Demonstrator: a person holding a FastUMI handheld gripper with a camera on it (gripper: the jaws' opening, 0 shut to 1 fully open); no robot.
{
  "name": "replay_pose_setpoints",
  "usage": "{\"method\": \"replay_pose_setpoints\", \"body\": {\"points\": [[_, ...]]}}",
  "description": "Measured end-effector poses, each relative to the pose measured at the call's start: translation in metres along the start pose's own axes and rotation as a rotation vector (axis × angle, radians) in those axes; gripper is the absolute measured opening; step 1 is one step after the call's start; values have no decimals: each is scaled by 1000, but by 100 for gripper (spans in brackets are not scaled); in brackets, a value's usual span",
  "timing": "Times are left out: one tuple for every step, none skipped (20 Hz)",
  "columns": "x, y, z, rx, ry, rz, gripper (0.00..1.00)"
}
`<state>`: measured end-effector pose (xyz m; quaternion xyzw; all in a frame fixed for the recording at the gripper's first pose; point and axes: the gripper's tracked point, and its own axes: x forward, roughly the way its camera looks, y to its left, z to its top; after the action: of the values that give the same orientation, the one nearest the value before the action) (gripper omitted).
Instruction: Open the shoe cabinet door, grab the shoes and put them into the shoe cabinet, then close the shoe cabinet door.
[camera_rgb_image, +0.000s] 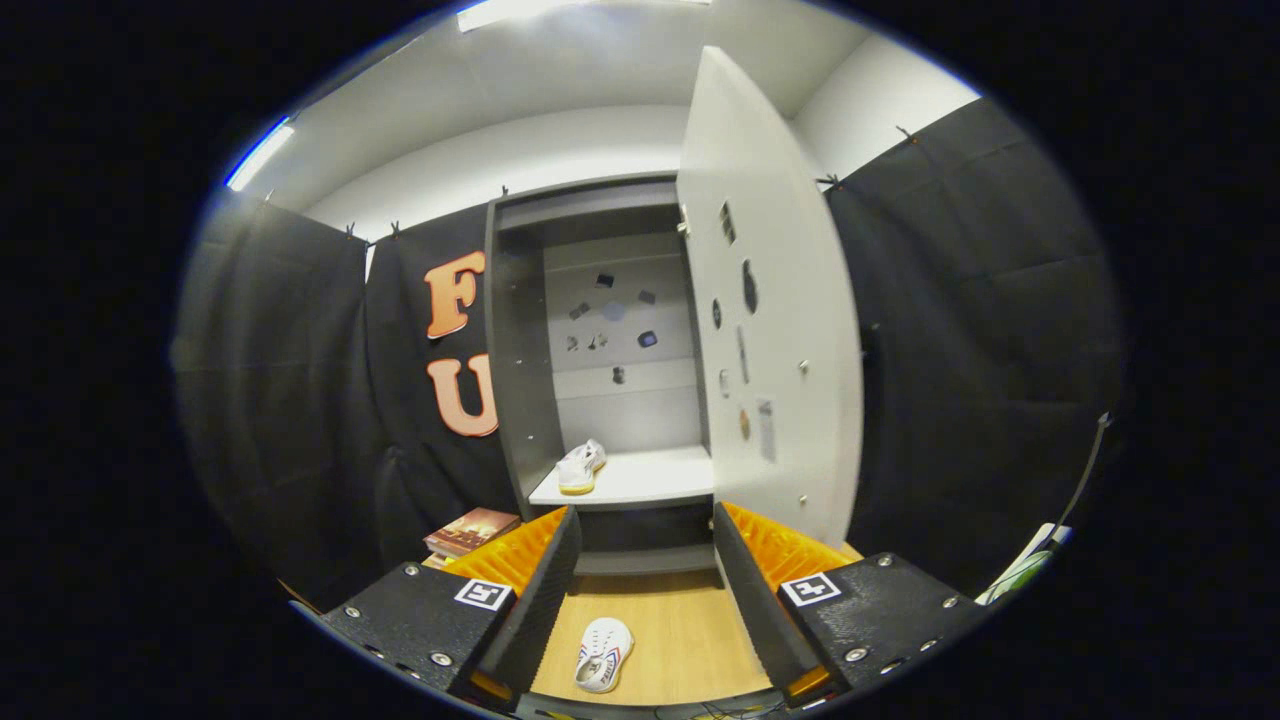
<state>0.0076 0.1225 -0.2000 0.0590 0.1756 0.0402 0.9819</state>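
Shoes are sitting split between two places: one shoe (581, 466) is already lying on the left end of the cabinet shelf (640, 480), near its front edge, while the second shoe (604, 654) is lying on the wooden floor (680, 630), toe pointing toward the cabinet, between the fingers and below them. The gripper (640, 600) is hanging spread wide, gripping nothing, its fingers framing the floor shoe and aiming at the shoe cabinet (600, 350). The step in hand looks to be fetching that floor shoe. To do it well, the claw should be dropping straight down over the shoe's middle, fingers straddling its narrow width across the sides rather than along toe and heel, and closing only once both are level with the upper, so the shoe is not tipping out. The cabinet door (770, 320) is standing swung open on the right, its edge jutting forward just beside the right finger; that is the edge to be minding when lifting. The shelf is offering bare room to the right of the shoe already there, so the carry should be heading center-right. A book (470, 530) is lying on the floor to the left, near the cabinet's foot, well clear of the path.
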Motion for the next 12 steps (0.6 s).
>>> {"method": "replay_pose_setpoints", "body": {"points": [[9,8,-17,19,30,11,84],[20,15,-32,37,56,13,84],[29,19,-47,58,84,22,85],[39,27,-64,74,117,28,85],[48,33,-84,85,155,38,86],[58,38,-102,86,185,41,86],[67,41,-119,92,210,37,86],[73,45,-138,93,246,43,86],[79,49,-158,93,286,47,87],[83,54,-180,85,334,55,88],[84,57,-202,70,383,62,88],[87,61,-222,55,431,70,88]]}}
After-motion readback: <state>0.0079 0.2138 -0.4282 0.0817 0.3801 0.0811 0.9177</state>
